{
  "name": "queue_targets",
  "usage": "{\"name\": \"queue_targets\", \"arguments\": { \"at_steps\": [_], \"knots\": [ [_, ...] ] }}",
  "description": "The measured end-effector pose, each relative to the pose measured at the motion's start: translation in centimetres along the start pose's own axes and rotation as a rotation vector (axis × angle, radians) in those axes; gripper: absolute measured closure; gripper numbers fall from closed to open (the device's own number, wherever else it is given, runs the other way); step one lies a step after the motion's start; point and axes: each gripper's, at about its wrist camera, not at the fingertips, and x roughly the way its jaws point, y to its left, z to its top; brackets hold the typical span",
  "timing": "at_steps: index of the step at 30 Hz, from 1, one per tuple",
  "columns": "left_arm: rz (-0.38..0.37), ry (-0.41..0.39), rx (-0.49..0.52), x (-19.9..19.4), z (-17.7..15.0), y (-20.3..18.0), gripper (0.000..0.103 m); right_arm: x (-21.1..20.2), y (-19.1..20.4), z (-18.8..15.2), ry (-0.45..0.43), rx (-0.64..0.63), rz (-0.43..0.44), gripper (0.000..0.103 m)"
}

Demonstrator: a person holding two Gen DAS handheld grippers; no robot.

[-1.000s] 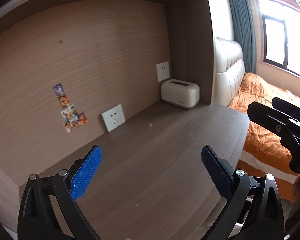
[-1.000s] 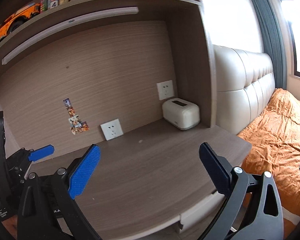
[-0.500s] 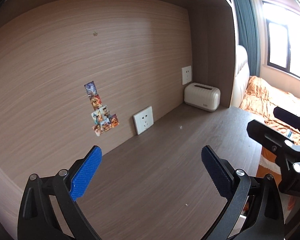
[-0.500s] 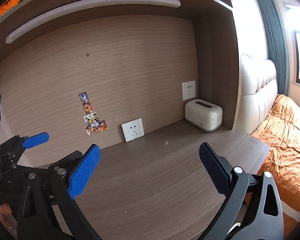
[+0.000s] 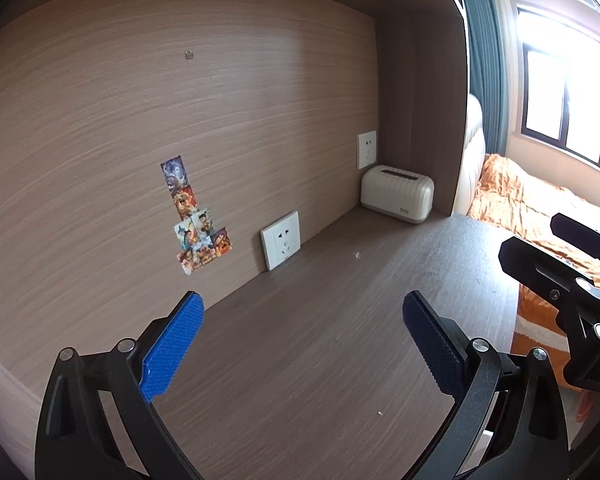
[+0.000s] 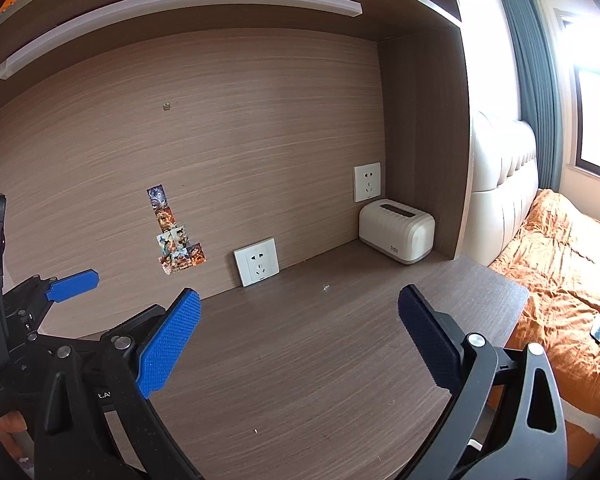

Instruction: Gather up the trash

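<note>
Though axis unclear, scrap [image 6: 326, 288] on desk [image 6: 320, 360]

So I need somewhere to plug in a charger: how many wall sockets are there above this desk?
2. One socket sits low on the back panel, right of the stickers. The other socket is higher, in the corner above the cream box. More may lie outside the view.

Both hand-held grippers, left [image 5: 302, 344] and right [image 6: 300, 338], gape empty.

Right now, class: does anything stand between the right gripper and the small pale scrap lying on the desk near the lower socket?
Nothing visible does. Only bare desk lies between the open right gripper and the scrap; the cream box sits off in the corner.
</note>
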Motion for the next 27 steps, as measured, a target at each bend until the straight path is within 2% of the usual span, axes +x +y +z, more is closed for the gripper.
{"name": "queue_targets", "arguments": {
  "at_steps": [19, 24, 27],
  "knots": [
    [-0.022, 0.019, -0.054, 2.2, -0.5, 2.8, 0.005, 0.8, 2.0, -0.2, 0.041, -0.043, -0.03, 0.005],
    [-0.021, 0.048, -0.067, 3.2, -1.0, 3.5, 0.005, 1.4, 2.3, -0.4, 0.058, -0.046, -0.032, 0.005],
    [0.041, 0.056, -0.093, 4.3, -1.9, 4.4, 0.005, 2.3, 2.8, -1.0, 0.076, -0.046, -0.03, 0.005]
  ]
}}
